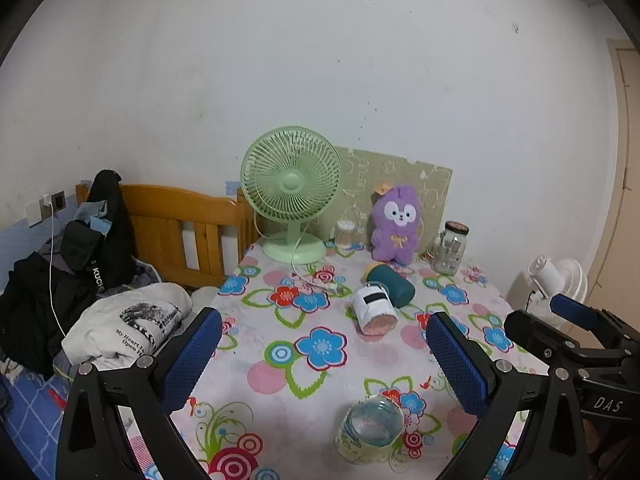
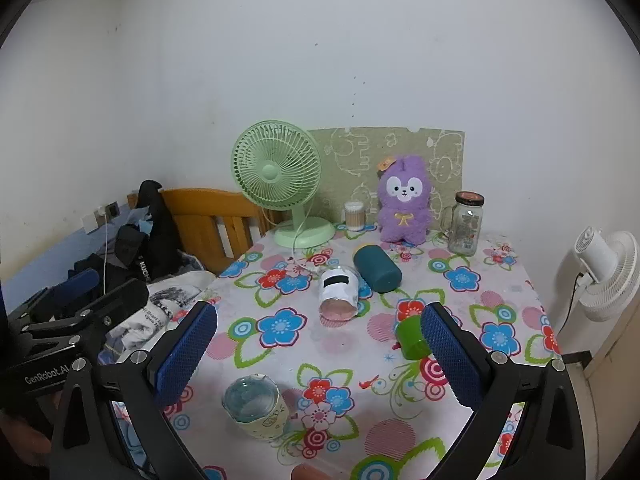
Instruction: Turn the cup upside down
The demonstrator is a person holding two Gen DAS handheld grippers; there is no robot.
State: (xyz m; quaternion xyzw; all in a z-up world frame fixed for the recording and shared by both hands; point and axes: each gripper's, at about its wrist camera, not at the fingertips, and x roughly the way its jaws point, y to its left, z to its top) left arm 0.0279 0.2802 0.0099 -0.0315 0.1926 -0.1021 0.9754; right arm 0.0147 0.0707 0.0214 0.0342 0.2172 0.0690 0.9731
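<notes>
A clear glass cup (image 1: 370, 432) with a pale yellow band stands on the flowered tablecloth (image 1: 280, 368) near the front edge; its flat end faces up. It also shows in the right wrist view (image 2: 256, 406). My left gripper (image 1: 324, 364) is open and empty, held above and just behind the cup. My right gripper (image 2: 318, 356) is open and empty, to the right of the cup. A white cup (image 2: 338, 290) and a dark teal cup (image 2: 378, 268) lie on their sides mid-table. A small green cup (image 2: 412, 338) lies beside my right finger.
A green desk fan (image 1: 292, 196), cotton-swab jar (image 1: 345, 234), purple plush toy (image 1: 396, 226) and lidded glass jar (image 1: 451, 248) stand along the back. A bed with clothes (image 1: 100, 280) lies left. A white fan (image 2: 604, 276) stands right of the table.
</notes>
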